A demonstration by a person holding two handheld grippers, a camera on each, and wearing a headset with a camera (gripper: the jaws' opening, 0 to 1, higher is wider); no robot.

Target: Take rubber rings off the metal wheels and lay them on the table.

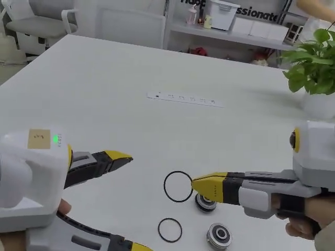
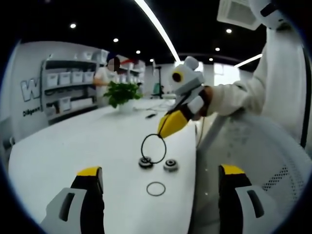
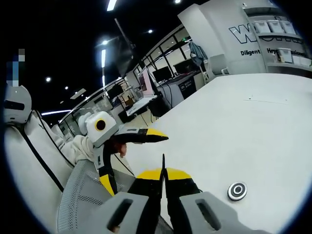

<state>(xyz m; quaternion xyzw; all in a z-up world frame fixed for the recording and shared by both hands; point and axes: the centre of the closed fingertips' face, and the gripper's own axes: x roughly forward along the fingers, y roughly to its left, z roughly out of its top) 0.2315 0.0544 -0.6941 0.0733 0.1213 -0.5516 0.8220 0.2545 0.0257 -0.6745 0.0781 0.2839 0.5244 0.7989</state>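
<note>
My right gripper (image 1: 194, 183) comes in from the right, shut on a black rubber ring (image 1: 178, 186) that hangs from its tips above the white table (image 1: 104, 89). Just under its jaws sits one metal wheel (image 1: 205, 203), with a second wheel (image 1: 219, 235) nearer me. Another black ring (image 1: 170, 230) lies flat beside them. My left gripper (image 1: 123, 201) is at the left, open and holding nothing. The left gripper view shows the right gripper (image 2: 170, 124), the hanging ring (image 2: 153, 148), both wheels (image 2: 145, 163) (image 2: 170, 165) and the flat ring (image 2: 156, 188). In the right gripper view the ring (image 3: 163, 163) is edge-on between the shut jaws, with a wheel (image 3: 237, 191) to the right.
A white power strip (image 1: 184, 99) lies flat at mid-table. A potted plant (image 1: 314, 63) stands at the far right edge. A chair (image 1: 36, 21) and shelves (image 1: 235, 26) stand beyond the table. A mesh chair (image 2: 253, 146) is close to the table's near edge.
</note>
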